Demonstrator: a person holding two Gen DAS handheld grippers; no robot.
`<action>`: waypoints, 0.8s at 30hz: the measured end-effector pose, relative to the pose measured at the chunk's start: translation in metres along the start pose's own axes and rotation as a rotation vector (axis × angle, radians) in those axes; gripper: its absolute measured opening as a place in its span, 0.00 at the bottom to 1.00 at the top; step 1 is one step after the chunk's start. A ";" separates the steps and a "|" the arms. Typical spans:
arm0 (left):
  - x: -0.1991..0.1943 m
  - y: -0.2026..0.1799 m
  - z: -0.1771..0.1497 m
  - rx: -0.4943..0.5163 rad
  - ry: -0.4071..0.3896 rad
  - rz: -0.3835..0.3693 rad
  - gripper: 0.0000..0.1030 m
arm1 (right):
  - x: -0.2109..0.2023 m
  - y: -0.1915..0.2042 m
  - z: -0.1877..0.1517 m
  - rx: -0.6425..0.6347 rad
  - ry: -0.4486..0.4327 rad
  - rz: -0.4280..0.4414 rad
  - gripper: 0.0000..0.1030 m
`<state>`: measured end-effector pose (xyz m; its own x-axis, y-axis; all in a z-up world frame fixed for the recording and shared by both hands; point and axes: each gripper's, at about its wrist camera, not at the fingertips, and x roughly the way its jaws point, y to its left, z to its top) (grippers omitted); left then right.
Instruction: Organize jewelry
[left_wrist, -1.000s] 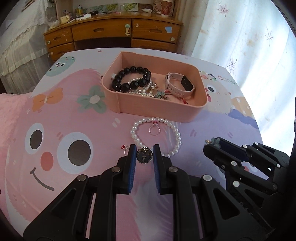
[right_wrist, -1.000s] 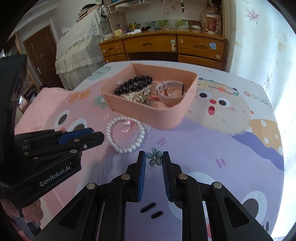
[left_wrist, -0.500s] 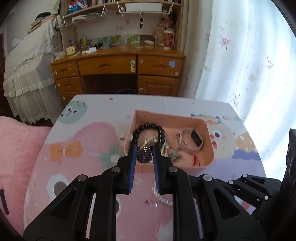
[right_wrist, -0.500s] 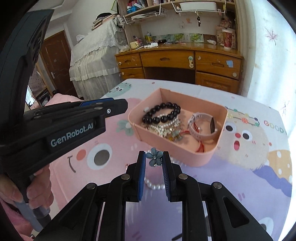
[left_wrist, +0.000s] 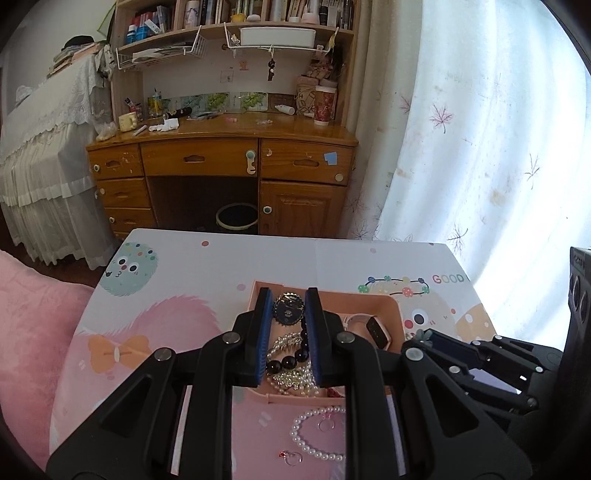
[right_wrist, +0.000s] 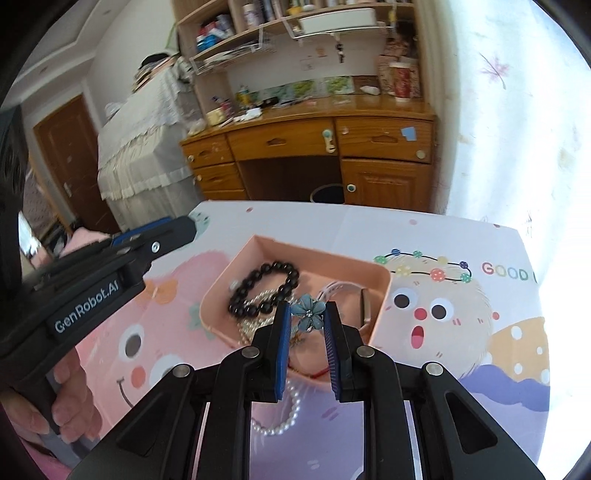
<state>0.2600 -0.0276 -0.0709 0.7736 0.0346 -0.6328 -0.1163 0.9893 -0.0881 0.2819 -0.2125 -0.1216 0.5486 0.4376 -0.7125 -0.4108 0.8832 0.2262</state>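
The left gripper (left_wrist: 288, 314) is clamped on a round dark brooch (left_wrist: 288, 309) with a scalloped metallic rim, held between its blue-padded fingertips above the pink tray (left_wrist: 392, 309). The right gripper (right_wrist: 307, 316) is clamped on a blue flower ornament (right_wrist: 308, 316), also held above the tray's interior, toward its near wall.

The pink tray (right_wrist: 373, 267) stands on the tabletop (left_wrist: 207, 266), which carries a cartoon-printed cover, nearer the right edge than the left. Inside the tray lie a black bead bracelet (right_wrist: 264, 288), a tangle of pale chain jewelry (left_wrist: 286, 341) partly under the bracelet, and a pink smartwatch (left_wrist: 376, 330) toward the tray's right side. A red cord (right_wrist: 317, 374) shows near the tray's near wall.

On the tabletop just outside the tray's near wall lies a white pearl bracelet (left_wrist: 314, 432). A small thin ring (left_wrist: 325, 424) lies inside the pearl loop, and another small ring with a red stone (left_wrist: 290, 457) lies just beside the loop, on its near left.

A hand (right_wrist: 62, 391) grips the left gripper's handle at the left edge of the right wrist view.
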 end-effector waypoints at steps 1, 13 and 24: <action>0.002 0.000 -0.001 0.004 0.005 0.002 0.15 | 0.000 -0.002 0.000 0.007 0.008 -0.007 0.17; 0.038 -0.004 -0.031 0.066 0.171 -0.037 0.49 | 0.030 -0.007 -0.019 0.041 0.137 -0.042 0.46; 0.027 0.022 -0.039 0.005 0.187 -0.033 0.69 | 0.039 -0.002 -0.022 0.067 0.153 -0.059 0.58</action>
<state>0.2541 -0.0103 -0.1203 0.6474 -0.0245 -0.7617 -0.0890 0.9902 -0.1074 0.2879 -0.2009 -0.1640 0.4507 0.3584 -0.8176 -0.3292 0.9180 0.2210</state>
